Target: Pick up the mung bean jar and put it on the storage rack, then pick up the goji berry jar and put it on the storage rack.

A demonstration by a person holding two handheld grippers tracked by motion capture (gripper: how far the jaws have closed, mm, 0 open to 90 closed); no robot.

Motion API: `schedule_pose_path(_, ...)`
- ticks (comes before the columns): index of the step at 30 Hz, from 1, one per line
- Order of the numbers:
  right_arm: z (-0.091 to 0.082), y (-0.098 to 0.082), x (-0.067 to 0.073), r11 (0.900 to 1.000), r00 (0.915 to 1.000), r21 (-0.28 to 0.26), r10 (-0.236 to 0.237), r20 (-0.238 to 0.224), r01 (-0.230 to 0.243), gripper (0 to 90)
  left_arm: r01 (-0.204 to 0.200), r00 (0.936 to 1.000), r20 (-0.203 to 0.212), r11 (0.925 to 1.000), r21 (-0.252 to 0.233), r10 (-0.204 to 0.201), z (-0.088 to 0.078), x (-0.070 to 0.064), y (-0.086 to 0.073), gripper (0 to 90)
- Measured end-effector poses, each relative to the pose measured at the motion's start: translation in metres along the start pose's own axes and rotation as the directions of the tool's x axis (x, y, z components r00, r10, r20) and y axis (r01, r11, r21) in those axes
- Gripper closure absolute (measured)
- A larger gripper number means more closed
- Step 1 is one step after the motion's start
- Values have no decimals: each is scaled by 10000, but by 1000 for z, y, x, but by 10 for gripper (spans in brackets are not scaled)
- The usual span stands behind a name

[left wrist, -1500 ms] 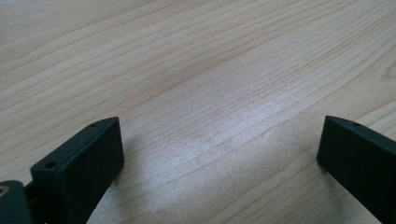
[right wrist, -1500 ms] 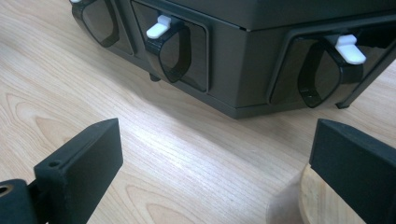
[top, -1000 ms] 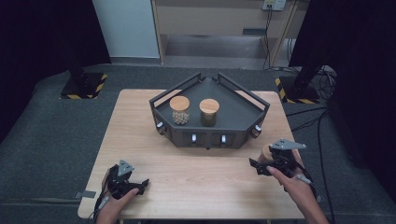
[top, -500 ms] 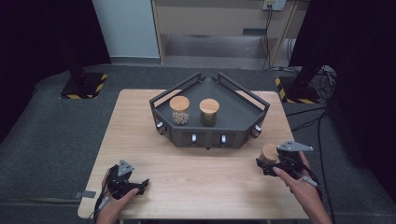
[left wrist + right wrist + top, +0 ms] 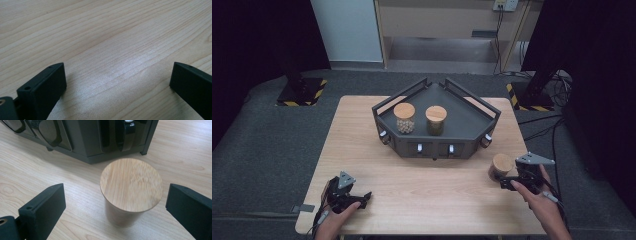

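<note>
A jar with a round wooden lid (image 5: 501, 164) (image 5: 131, 185) stands on the table at the right, in front of the dark corner rack (image 5: 472, 120). My right gripper (image 5: 511, 176) (image 5: 112, 212) is open just behind the jar, its jaws wide to either side and not touching it. Two more wooden-lidded jars stand on the rack: one with pale balls (image 5: 404, 118), one with dark contents (image 5: 435, 120). My left gripper (image 5: 357, 199) (image 5: 117, 82) rests open near the front left of the table with only bare wood between its jaws.
The rack's front (image 5: 100, 140) carries small clips and stands just beyond the loose jar. The wooden table (image 5: 427, 185) has free room in the middle. Dark floor mats, stands with striped bases (image 5: 302, 92) and cables surround the table.
My right gripper has moved to the right and toward the front edge. A wooden-lidded jar now stands on the table before it, between its open jaws. The left gripper has stayed put.
</note>
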State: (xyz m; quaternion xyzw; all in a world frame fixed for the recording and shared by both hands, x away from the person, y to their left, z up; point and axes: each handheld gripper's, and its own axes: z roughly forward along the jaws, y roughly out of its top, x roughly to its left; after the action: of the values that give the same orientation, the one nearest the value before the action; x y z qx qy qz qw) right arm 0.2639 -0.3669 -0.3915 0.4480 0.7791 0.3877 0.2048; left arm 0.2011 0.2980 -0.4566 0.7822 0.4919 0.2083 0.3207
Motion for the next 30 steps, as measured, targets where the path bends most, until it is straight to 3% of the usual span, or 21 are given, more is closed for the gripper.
schedule_pose_path(21,7,-21,-5,9988,9994,358,326,78,-328,28,24,10000,-42,10000,-8,-24,0,-1,0,0)
schedule_pose_path(30,18,-21,-7,9976,9993,601,338,146,-347,29,41,10000,-60,10000,-7,-41,0,-2,0,0)
